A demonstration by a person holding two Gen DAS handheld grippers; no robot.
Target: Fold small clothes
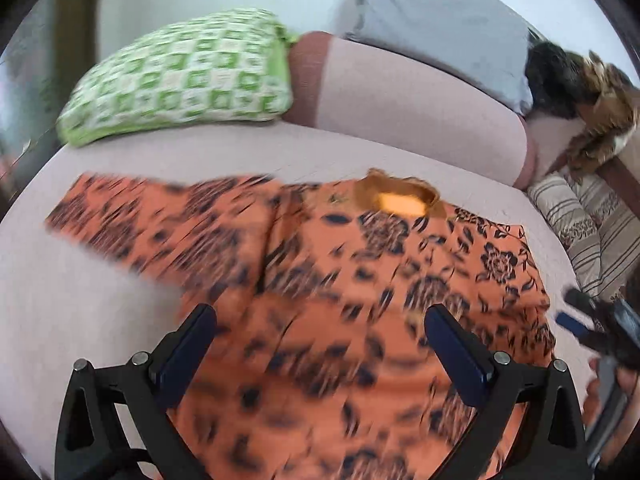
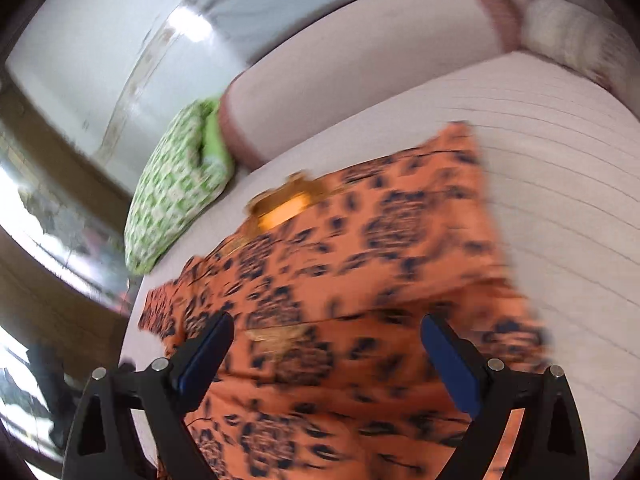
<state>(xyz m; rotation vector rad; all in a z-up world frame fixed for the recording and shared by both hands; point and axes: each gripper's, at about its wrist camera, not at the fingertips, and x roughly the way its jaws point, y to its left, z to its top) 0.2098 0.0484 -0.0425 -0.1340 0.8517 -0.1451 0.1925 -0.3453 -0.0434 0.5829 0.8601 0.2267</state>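
An orange garment with a dark floral print (image 1: 320,272) lies spread on a pale pink bed (image 1: 80,300), its golden neckline (image 1: 400,198) at the far side. My left gripper (image 1: 320,316) is open above the garment's near part, holding nothing. The right gripper shows at the right edge of the left wrist view (image 1: 592,320). In the right wrist view the same garment (image 2: 360,260) fills the middle, neckline (image 2: 284,204) at the far end. My right gripper (image 2: 328,324) is open over the garment, empty. Both views are motion-blurred.
A green-and-white checked pillow (image 1: 180,76) lies at the bed's far left, a pink bolster (image 1: 400,108) behind the garment, a grey pillow (image 1: 440,32) beyond. Striped cushions (image 1: 580,232) and a brown furry thing (image 1: 600,112) are at the right. A window (image 2: 48,200) is at the left.
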